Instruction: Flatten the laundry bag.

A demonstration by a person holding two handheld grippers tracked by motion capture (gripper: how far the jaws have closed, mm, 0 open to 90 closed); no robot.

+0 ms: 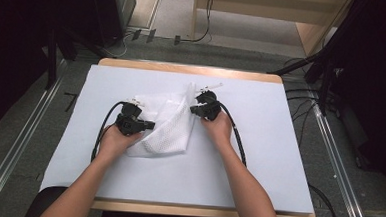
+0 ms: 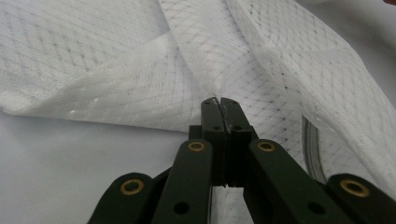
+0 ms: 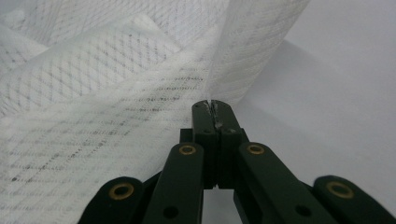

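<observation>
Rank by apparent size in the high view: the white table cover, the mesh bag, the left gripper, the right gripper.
1. white table cover
2. mesh bag
3. left gripper and right gripper: they look alike, so unranked.

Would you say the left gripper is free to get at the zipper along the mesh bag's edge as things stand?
Probably not yet: the left gripper is shut on a fold of the mesh bag. The zipper lies uncovered beside it, so it would have to let go first.
</observation>
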